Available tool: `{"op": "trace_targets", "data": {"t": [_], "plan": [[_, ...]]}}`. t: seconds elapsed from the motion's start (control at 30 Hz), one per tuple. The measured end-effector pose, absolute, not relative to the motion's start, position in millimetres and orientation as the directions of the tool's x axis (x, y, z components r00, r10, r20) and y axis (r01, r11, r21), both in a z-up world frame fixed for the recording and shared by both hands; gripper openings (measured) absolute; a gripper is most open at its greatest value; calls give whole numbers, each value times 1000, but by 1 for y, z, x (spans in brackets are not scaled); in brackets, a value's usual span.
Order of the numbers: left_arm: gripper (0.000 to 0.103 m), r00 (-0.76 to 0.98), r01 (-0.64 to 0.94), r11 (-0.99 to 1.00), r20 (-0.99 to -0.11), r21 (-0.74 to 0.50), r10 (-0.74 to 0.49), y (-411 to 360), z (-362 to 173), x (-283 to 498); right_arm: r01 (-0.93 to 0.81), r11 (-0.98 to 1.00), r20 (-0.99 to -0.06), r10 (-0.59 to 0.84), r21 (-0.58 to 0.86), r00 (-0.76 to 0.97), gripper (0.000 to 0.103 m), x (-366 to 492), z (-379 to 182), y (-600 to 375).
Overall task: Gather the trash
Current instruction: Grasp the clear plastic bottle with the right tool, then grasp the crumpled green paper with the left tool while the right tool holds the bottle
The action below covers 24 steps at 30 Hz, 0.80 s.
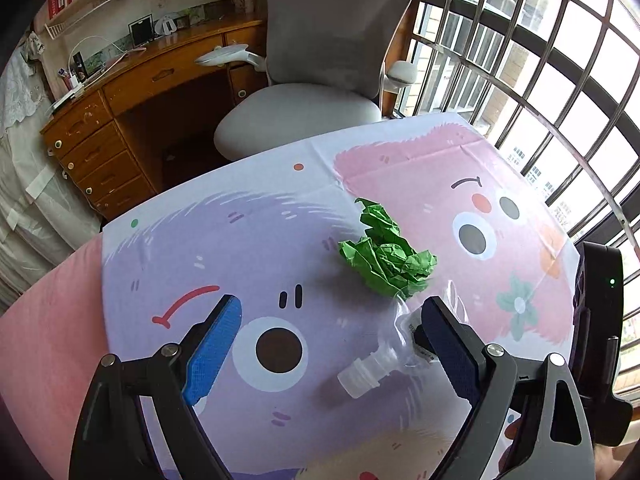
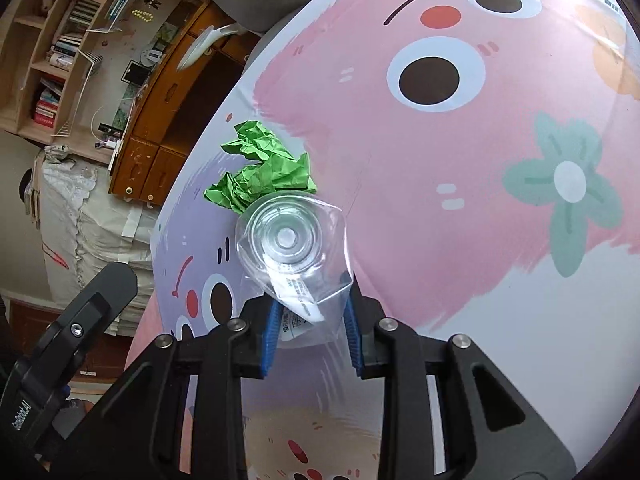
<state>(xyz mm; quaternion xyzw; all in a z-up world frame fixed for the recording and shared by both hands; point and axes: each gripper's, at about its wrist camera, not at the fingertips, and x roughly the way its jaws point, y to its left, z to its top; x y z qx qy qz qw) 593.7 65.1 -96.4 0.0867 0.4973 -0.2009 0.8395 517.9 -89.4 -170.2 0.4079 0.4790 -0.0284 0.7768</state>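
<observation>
Currently, the right gripper is clamped on a crushed clear plastic bottle, its blue pads pressing both sides of the body, with the base facing the camera. In the left wrist view, the bottle's threaded neck lies low over the cartoon-print tablecloth. The left gripper hangs above the table with its jaws spread wide, holding nothing. A crumpled green paper ball rests on the tablecloth just beyond the bottle. A grey office chair stands behind the table.
</observation>
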Motion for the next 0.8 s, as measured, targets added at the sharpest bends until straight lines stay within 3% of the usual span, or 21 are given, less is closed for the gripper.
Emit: {"op": "trace_targets", "data": {"t": [0.3, 0.53, 0.63, 0.67, 0.77, 0.8], "plan": [[93, 326, 409, 898, -894, -160, -308, 39, -130, 619, 451, 677, -769, 279, 582, 575, 20, 492, -153, -135], [93, 212, 289, 913, -910, -289, -355, 11, -169, 651, 490, 664, -767, 203, 564, 608, 20, 459, -139, -185], [92, 212, 249, 925, -916, -287, -341, -3, -182, 661, 492, 665, -765, 193, 562, 614, 20, 444, -134, -193], [87, 216, 241, 928, -916, -284, -337, -7, -185, 663, 490, 667, -765, 191, 561, 615, 20, 438, -132, -195], [53, 205, 232, 933, -924, -276, -324, -19, -194, 668, 488, 675, -769, 188, 553, 611, 20, 429, -130, -197], [48, 201, 230, 931, -922, -283, -330, -22, -197, 669, 488, 674, -768, 188, 554, 612, 20, 423, -129, -197]]}}
